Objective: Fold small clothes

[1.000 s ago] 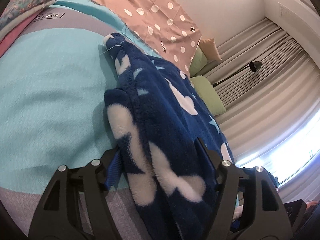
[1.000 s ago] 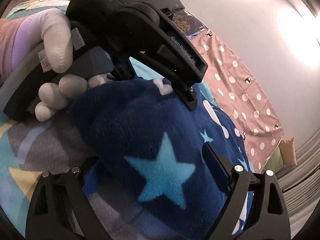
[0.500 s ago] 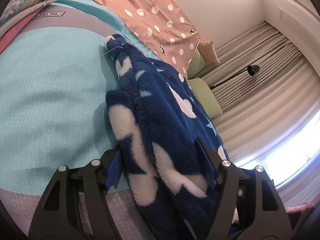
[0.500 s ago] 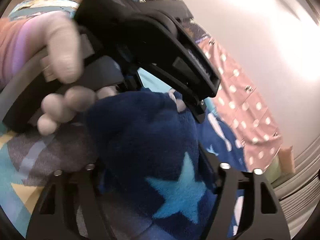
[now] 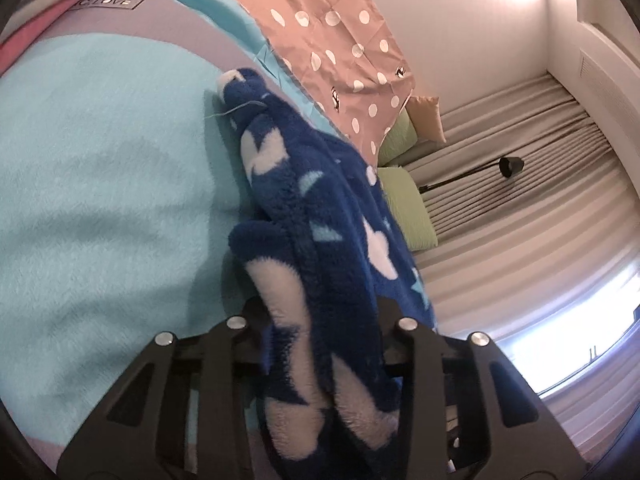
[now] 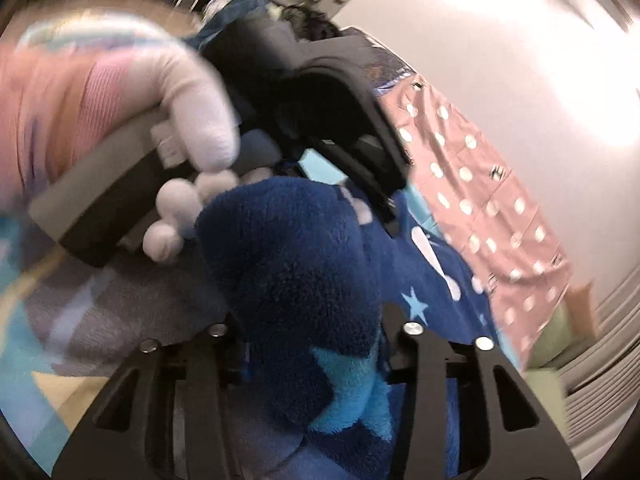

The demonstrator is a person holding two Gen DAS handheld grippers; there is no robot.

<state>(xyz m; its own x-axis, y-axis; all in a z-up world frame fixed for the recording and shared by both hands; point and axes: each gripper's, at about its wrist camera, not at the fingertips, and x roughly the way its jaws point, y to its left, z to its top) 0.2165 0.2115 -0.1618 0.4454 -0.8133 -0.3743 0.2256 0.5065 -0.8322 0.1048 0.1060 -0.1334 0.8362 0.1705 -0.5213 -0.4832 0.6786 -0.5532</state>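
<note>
Left tool (image 5: 324, 320): jaws have just been closing and now pinch a bunched fold of the blue fleece garment (image 5: 312, 216), fabric filling the narrow gap between the fingers and bulging over them. Right tool (image 6: 310, 328): jaws likewise just closing, now clamped on a thick hump of the same fleece near a pale-blue star; this view is motion-blurred.

Seen from the right wrist, a gloved hand (image 6: 200, 132) wraps the handle of the left tool, thumb on top, fingertips curled beneath, just above the raised fleece. Both tools point somewhat downward toward the bed.

Garment: dark blue with white and pale-blue shapes, lying on the turquoise blanket (image 5: 100, 168) of the bed. In the left wrist view its long axis runs from the tool away to a narrow far end with a white tip, up and left. A pink dotted cloth (image 5: 332, 28) lies beyond it; green pillows (image 5: 404, 208) and grey curtains (image 5: 520, 184) stand further off.
</note>
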